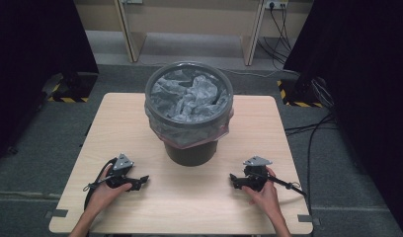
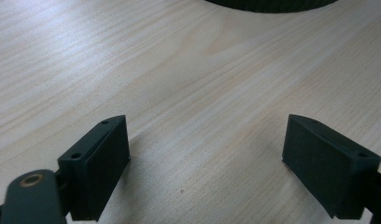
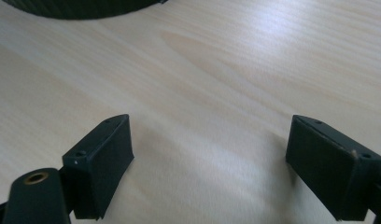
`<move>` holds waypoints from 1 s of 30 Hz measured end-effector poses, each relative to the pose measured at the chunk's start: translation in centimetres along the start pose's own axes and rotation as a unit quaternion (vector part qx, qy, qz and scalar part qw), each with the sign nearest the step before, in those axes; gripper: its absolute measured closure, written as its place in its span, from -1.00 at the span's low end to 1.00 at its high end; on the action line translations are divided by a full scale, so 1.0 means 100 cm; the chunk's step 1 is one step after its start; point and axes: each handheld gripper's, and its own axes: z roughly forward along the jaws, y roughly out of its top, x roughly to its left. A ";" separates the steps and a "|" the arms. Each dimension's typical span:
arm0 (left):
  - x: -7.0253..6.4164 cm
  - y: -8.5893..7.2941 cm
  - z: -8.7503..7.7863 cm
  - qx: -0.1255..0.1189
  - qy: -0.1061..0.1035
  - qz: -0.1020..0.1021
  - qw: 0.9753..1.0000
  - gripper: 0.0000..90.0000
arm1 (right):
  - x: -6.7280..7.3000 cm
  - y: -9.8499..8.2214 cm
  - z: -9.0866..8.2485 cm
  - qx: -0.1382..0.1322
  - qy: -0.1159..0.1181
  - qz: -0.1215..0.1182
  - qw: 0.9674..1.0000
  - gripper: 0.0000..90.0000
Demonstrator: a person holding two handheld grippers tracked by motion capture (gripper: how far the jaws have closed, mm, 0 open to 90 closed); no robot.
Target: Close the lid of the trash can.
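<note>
Grey liner [image 1: 189, 96] already sits inside the dark bin [image 1: 190, 150] mid-tabletop [image 1: 155, 207], its edge folded over the rim, while your left tool [image 1: 140, 181] and right tool [image 1: 235, 178] rest near you, jaws apart, empty, nothing started.

Worktop [image 1: 140, 128] pale wood with fine straight grain. Bin [image 1: 189, 153] dark grey; liner [image 1: 189, 96] translucent grey, crinkled, pinkish where it folds over the rim. Both tools black: left tool [image 1: 144, 180], right tool [image 1: 232, 178], each with a grey triangular top plate. Floor [image 1: 36, 143] grey carpet with yellow-black hazard tape [image 1: 66, 99]
</note>
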 end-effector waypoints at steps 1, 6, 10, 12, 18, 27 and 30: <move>0.000 0.000 0.000 0.000 0.000 0.000 1.000 -0.69 | 0.000 -0.002 -0.002 -0.002 -0.001 0.000 1.000 -0.67; 0.000 0.000 0.000 0.000 0.000 0.000 1.000 -0.69 | 0.002 -0.014 -0.011 -0.010 -0.002 0.002 1.000 -0.67; 0.000 0.000 0.000 0.000 0.000 0.000 1.000 -0.69 | 0.003 -0.020 -0.017 -0.010 -0.002 0.002 1.000 -0.68; 0.000 0.000 0.000 0.000 0.000 0.000 1.000 -0.69 | 0.004 -0.022 -0.019 -0.010 -0.004 0.004 1.000 -0.68; 0.000 0.000 0.000 0.000 0.000 0.000 1.000 -0.69 | 0.008 -0.027 -0.024 -0.010 -0.009 0.010 1.000 -0.69; 0.000 0.000 0.000 0.000 0.000 0.000 1.000 -0.70 | 0.010 -0.036 -0.033 -0.009 -0.012 0.012 1.000 -0.69; 0.000 0.000 0.000 0.000 0.000 0.000 1.000 -0.69 | 0.011 -0.037 -0.034 -0.009 -0.013 0.012 1.000 -0.70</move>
